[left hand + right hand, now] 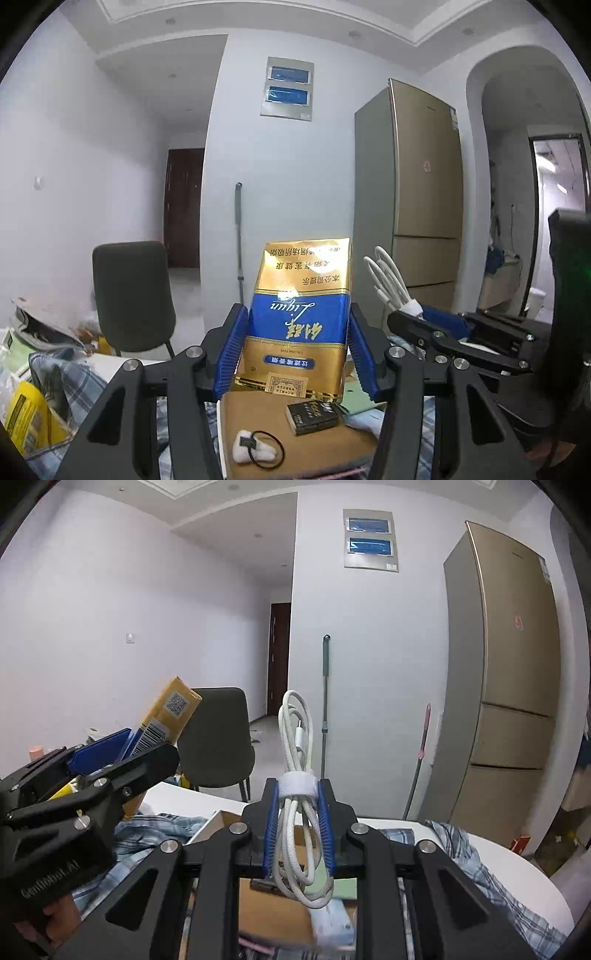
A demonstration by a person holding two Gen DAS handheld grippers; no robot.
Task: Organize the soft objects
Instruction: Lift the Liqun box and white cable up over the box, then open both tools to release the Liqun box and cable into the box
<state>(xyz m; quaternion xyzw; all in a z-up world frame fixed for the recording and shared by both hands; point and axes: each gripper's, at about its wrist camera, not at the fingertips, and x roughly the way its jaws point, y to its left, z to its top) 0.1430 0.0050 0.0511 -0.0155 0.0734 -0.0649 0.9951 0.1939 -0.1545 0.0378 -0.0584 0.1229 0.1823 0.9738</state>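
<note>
Cigarette carton: bottom end hidden behind brown notebook at 6 o'clock; small print too fine to read. Notebook's near edge cut by frame btm. Right wrist view: lower loop of white cable bundle blurred, as is pale blue item under it. Plaid cloth runs out of frame at 4 o'clock.

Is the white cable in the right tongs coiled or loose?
Coiled: the white braided cable is looped and bound by a white strap, pinched by the right tongs.
</note>
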